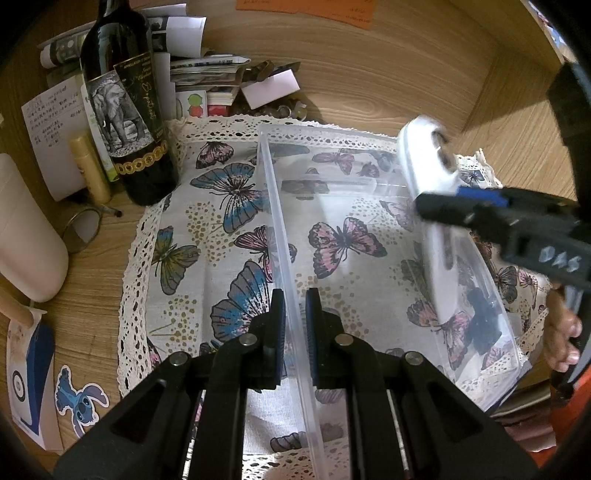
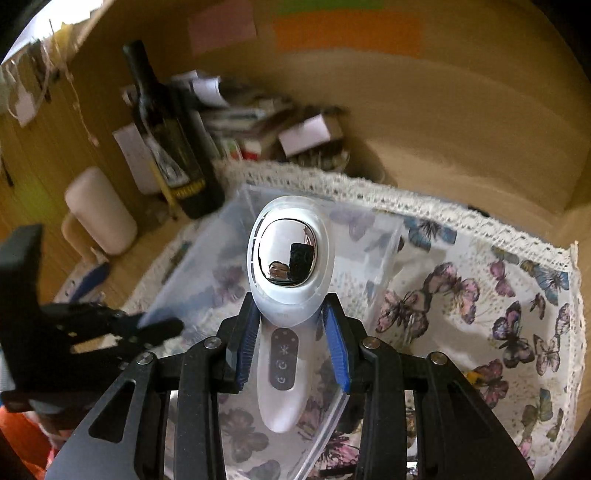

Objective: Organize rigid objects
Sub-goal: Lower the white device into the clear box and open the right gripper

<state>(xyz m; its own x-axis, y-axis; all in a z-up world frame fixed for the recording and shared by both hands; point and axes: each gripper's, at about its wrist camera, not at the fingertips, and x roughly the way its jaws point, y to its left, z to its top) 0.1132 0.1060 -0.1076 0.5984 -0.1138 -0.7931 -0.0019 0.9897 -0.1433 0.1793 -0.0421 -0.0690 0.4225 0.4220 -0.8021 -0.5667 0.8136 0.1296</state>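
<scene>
both grippers are matte black plastic with round silver pivot screws on their linkages. the left gripper (image 1: 295, 325) and right gripper (image 2: 291, 347) carry ribbed blue pads (image 2: 334, 350) inside the fingers. white letters mark the right gripper's side; bare fingers (image 1: 563, 339) show beside it.

wine bottle (image 2: 166, 129) and paper pile (image 2: 255, 118) at the table's far edge are smeared blurry; bottle's neck (image 1: 110, 7) is cropped.

I see a white facial device (image 2: 288, 295), pink-and-blue butterflies on cream cloth (image 1: 229, 206), and a clear bin (image 1: 284, 236).
</scene>
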